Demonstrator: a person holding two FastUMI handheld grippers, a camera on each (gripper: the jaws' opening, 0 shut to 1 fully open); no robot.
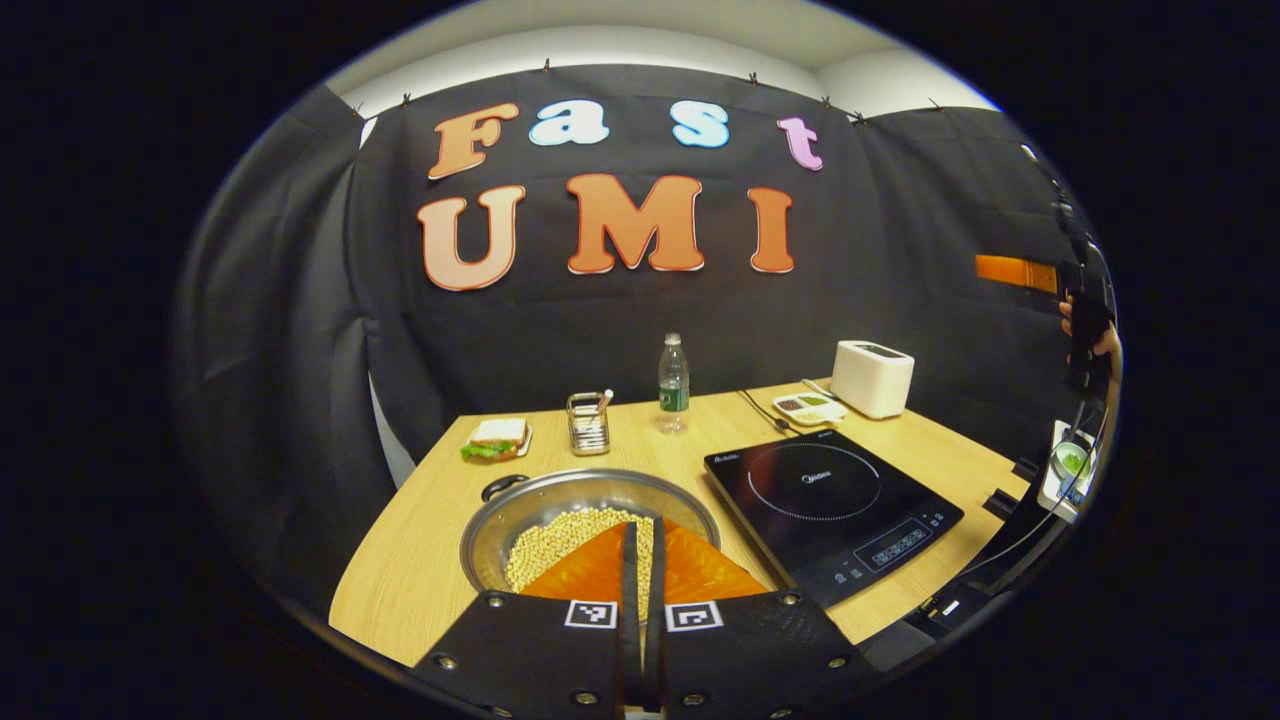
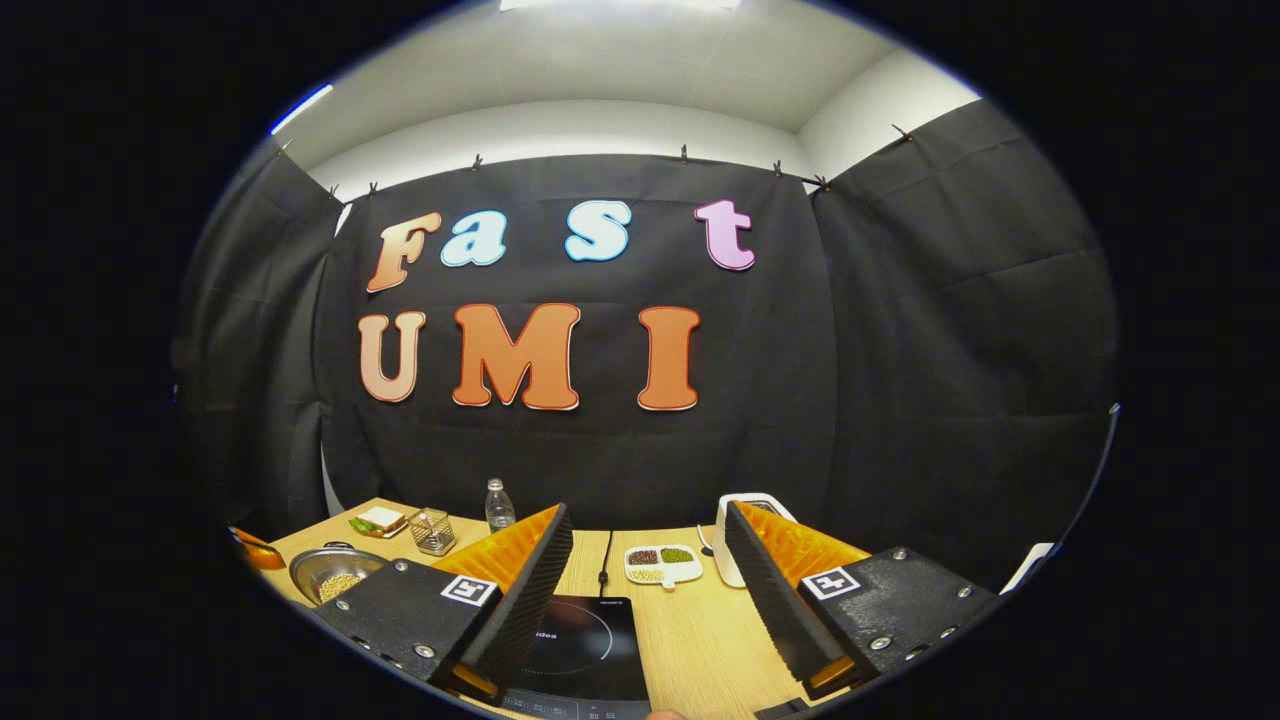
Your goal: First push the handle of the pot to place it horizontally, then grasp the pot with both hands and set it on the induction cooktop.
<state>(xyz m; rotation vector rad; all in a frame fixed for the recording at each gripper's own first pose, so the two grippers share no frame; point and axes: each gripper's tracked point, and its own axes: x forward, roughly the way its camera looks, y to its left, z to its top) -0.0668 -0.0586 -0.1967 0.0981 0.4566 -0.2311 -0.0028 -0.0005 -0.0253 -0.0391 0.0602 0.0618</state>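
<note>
**Pot of beans on the table, left of the cooktop**

Pot (image 1: 588, 525), a shallow steel one holding pale beans, sits on the wooden table (image 1: 400, 570) in the left gripper view, just left of the black induction cooktop (image 1: 832, 505) and not on it. One small black handle (image 1: 502, 486) shows on its far left rim. The left gripper (image 1: 641, 560) hovers at the pot's near rim with its two orange-backed fingers pressed together, nothing between them. Farther back stand a sandwich (image 1: 495, 438), a wire holder (image 1: 588, 423), a water bottle (image 1: 673, 383), a divided dish (image 1: 808, 407) and a white toaster (image 1: 872, 378).

In the right gripper view, the right gripper (image 2: 648, 600) is held above the cooktop (image 2: 585, 650), its fingers spread wide and holding nothing. The pot (image 2: 335, 575) lies at the far left. The divided dish (image 2: 662, 563) shows between the fingers.
</note>
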